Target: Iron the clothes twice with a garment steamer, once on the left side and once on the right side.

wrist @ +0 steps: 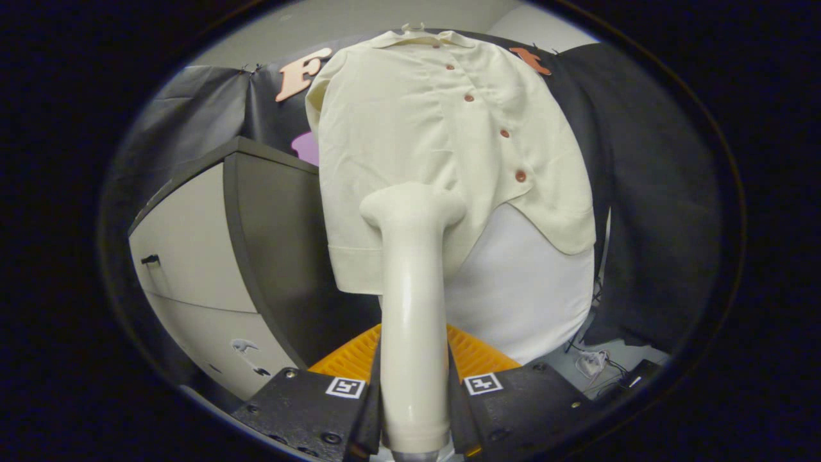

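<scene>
Garment steamer (pixel 414 301): cream-coloured, upright, handle clamped low between the two fingers; its flared head rises ahead of them and sits in front of the lower part of the shirt.
Shirt (pixel 442 128): cream short-sleeved button-up with reddish-brown buttons, hanging against the booth wall on a hanger whose hook (pixel 414 27) shows above the collar. This is the landmark for all positions below.
Steamer head position: at the lower hem zone of the shirt, left of the button line. Contact with the fabric cannot be confirmed; the head overlaps the cloth but may stand just off it.
White panel (pixel 526 289): hangs below and behind the shirt, showing beneath the curved hem.
Cabinet (pixel 211 256): pale body with dark side and top, stands left of the shirt.
Orange ribbed item (pixel 349 356): below the shirt, just beyond the fingers, partly hidden by the steamer handle.
Cables (pixel 593 362): on the floor, below and right of the shirt.
Gripper (pixel 414 398): fingers drawn in tight, both pressing the steamer handle from either side; no gap visible between pads and handle.
Task progress (judgement): steamer is picked up and presented to the shirt. Nothing here shows whether either pass is done; the head's placement suits a pass on the left side.
Remaining (judgement): probably the left stroke, then the stroke right of the buttons.
</scene>
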Demonstrator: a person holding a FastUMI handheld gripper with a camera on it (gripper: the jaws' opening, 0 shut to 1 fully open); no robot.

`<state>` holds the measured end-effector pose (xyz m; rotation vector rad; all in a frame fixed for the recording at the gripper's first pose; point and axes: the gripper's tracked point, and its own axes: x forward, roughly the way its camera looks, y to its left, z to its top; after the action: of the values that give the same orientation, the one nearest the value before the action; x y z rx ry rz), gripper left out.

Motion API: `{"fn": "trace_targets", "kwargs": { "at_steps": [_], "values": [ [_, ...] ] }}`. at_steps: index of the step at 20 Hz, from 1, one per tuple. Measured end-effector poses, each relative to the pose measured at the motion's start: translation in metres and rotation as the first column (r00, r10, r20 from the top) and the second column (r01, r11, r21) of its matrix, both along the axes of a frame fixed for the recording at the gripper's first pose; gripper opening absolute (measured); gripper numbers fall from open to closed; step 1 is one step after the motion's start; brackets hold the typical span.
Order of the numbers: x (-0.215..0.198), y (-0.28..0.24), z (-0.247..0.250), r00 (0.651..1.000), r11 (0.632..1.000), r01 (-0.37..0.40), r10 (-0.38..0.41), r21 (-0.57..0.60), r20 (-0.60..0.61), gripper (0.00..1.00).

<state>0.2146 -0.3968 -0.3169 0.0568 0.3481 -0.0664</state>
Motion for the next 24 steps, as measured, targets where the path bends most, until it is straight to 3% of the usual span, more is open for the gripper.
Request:
{"fn": "trace_targets", "kwargs": {
  "at_steps": [8,19,24],
  "values": [
    [-0.028,0.002,0.022,1.0,0.999,-0.012,0.012,-0.053,-0.01,0.42],
    [-0.013,-0.001,0.17,0.992,0.986,-0.031,0.05,-0.162,0.114,0.42],
    [0.015,-0.019,0.221,0.983,0.992,0.001,0.022,-0.127,0.18,0.42]
  ]
}}
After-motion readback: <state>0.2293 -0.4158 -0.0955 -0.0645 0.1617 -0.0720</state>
